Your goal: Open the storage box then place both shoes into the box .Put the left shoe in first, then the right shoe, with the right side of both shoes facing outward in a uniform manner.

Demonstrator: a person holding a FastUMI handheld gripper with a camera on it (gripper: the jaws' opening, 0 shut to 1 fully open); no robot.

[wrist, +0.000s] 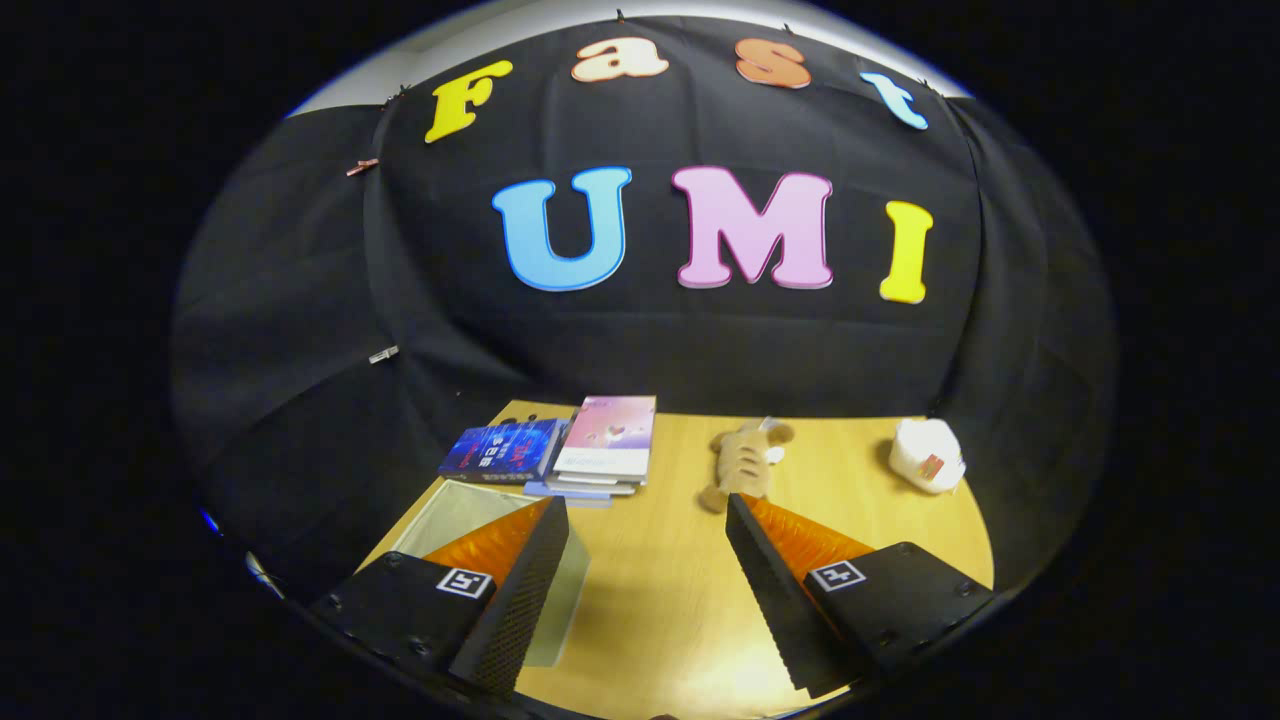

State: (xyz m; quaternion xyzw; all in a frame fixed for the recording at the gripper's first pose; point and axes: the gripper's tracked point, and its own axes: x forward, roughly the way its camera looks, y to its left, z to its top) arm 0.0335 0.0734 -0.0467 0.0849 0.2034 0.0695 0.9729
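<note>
At the far left, a clear, pale storage box [470, 520] sits on the wooden bench [660, 590], lying under and just beyond the left finger, so that much of it is hidden; one translucent wall of it shows to the inner side of that finger, and whether its lid is on or off cannot be told. Beyond the box, near the back edge of the bench and against the black cloth wall, lies a dark blue book [503, 451], and touching its right side stands a short stack of books [603, 455] topped by a pink and white cover. The tool [648, 515] hovers above the bench with its two fingers spread wide apart and nothing between them but bare wood; it grips nothing. Just ahead of the right fingertip lies a small tan plush toy [745, 462], stretched out toward the back wall and close to that fingertip, though whether it touches cannot be told. Farther right, well apart from the toy and near the bench's far right corner, rests a white rounded object [927, 455] with a small red mark on it; it is too blurred to say whether it is a shoe.
</note>
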